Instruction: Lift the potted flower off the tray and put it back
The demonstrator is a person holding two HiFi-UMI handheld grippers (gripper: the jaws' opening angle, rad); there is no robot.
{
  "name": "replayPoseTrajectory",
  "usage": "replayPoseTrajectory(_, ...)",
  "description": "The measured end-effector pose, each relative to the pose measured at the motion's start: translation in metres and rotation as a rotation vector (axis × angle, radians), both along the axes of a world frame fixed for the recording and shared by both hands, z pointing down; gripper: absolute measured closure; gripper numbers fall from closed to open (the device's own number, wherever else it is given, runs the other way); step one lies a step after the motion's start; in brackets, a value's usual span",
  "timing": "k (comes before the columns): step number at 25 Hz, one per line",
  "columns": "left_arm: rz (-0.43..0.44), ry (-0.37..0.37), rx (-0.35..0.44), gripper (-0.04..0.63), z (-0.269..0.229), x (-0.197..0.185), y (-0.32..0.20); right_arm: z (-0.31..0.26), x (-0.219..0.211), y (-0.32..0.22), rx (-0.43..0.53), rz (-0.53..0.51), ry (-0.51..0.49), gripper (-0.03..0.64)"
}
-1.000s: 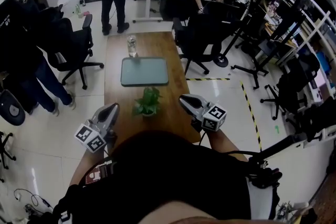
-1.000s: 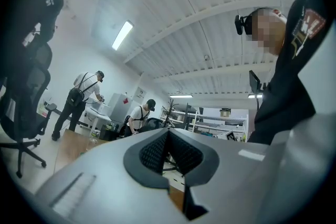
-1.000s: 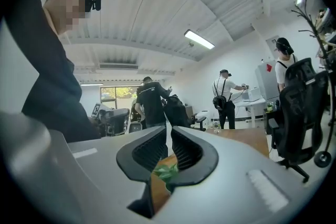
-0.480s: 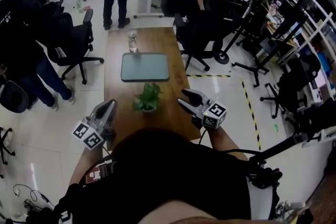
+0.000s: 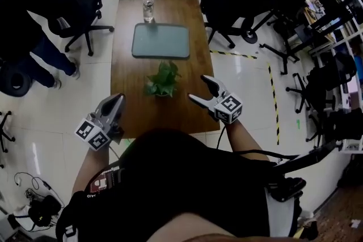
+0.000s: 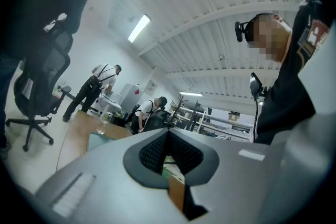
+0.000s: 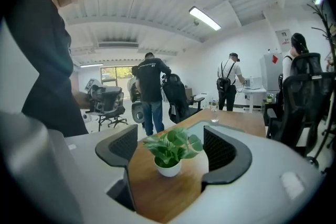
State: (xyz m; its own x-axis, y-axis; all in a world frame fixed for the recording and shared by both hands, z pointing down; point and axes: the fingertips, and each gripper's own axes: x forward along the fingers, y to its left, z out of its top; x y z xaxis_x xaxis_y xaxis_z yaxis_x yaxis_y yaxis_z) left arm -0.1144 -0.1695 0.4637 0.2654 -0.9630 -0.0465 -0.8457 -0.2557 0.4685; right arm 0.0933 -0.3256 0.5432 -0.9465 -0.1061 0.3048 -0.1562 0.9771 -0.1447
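Note:
The potted flower [image 5: 163,81], green leaves in a small white pot [image 7: 168,168], stands on the wooden table [image 5: 127,65], just on the near side of the grey-green tray [image 5: 161,41], not on it. To the plant's right, my right gripper [image 5: 199,90] is apart from it. Its jaws are opening and hold nothing. In the right gripper view the plant [image 7: 170,149] shows framed between the two pads [image 7: 220,150], some way beyond them. My left gripper [image 5: 115,103] hangs off the table's left edge, jaws together, holding nothing; the left gripper view shows its dark pads [image 6: 152,152] meeting.
A clear water bottle [image 5: 148,8] stands at the table's far end behind the tray. Black office chairs [image 5: 79,5] flank both sides of the table. People stand at the far end of the room [image 7: 152,89]. Yellow-black floor tape [image 5: 273,93] runs on the right.
The right gripper's jaws have spread from together to wide apart. Both grippers have sunk lower toward the table's near end. The plant has not moved.

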Motion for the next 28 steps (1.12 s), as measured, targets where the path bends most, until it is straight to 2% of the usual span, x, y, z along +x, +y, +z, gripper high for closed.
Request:
replayPoseTrajectory(5,0.006,0.002,-0.094,0.597,0.042,-0.002,-0.01,0.063,-0.018,-0.017,0.017,-0.009,0.093,0.092)
replayPoseTrajectory(12,0.002,0.004,-0.161,0.597,0.107,-0.013,-0.019,0.162,-0.057,0.0,0.0,-0.148,0.21,0.03)
replayPoseTrajectory(15,0.006,0.018,-0.183,0.597,0.13,-0.014,-0.021,0.198,-0.076,0.008,-0.01,-0.163,0.257,0.018)
replayPoseTrajectory(19,0.023,0.002,-0.199,0.597,0.154,-0.01,-0.022,0.224,-0.102,0.013,-0.053,-0.141,0.255,0.017)
replayPoseTrajectory(24,0.021,0.007,-0.199,0.597,0.168,-0.013,-0.017,0.233,-0.125,0.01,-0.026,-0.061,0.251,0.019)
replayPoseTrajectory(28,0.043,0.025,-0.2,0.597,0.172,-0.013,-0.013,0.23,-0.125,0.001,0.013,-0.022,0.257,0.079)
